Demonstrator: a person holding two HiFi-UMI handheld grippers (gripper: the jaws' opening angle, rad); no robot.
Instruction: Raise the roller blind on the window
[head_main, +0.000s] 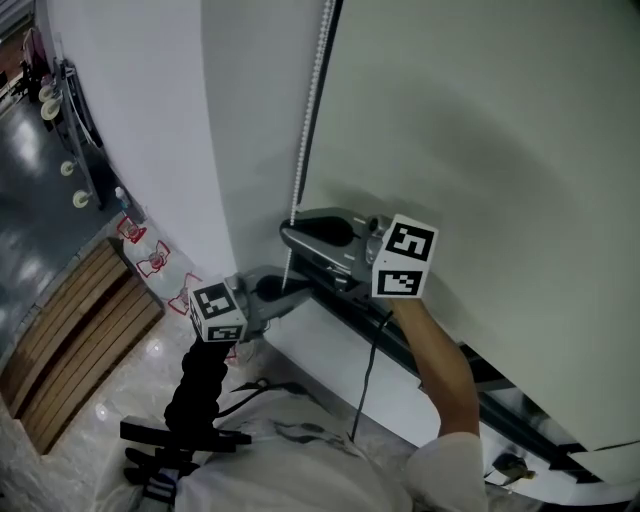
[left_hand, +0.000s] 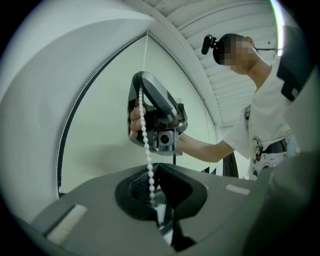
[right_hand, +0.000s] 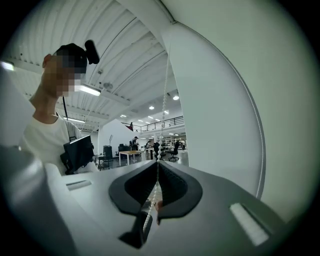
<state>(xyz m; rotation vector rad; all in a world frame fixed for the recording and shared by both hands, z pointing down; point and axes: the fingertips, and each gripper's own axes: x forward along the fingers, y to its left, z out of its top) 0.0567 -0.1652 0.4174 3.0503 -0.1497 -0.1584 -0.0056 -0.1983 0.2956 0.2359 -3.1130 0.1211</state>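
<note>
I had the bead chain (head_main: 310, 110) hanging down the left edge of the pale roller blind (head_main: 480, 130), which covered nearly all of the window in the head view. The chain's upper end ran out past the top of that picture, so I could not see where it fed in. Its lower part disappeared behind the 2 grippers. The right gripper (right_hand: 157, 162) sat higher on the chain, with the left gripper (left_hand: 156, 166) just below it and close to the wall. From the head camera the left gripper's tips were mostly covered by the right one, so I relied on the gripper views for both. In the right gripper view the jaws were drawn together on the chain, with beads running up from the tips and a short length hanging loose in the hollow behind them. Higher up, the chain was hard to follow against the bright hall. In the left gripper view the jaws also met at the tips, with the chain passing down between them, though I could not judge how firmly they pinched it. Above them were the right gripper's body and the fingers (left_hand: 133, 120) wrapped round it. The dark rail (head_main: 470, 385) under the blind was cut off at the lower right.
</note>
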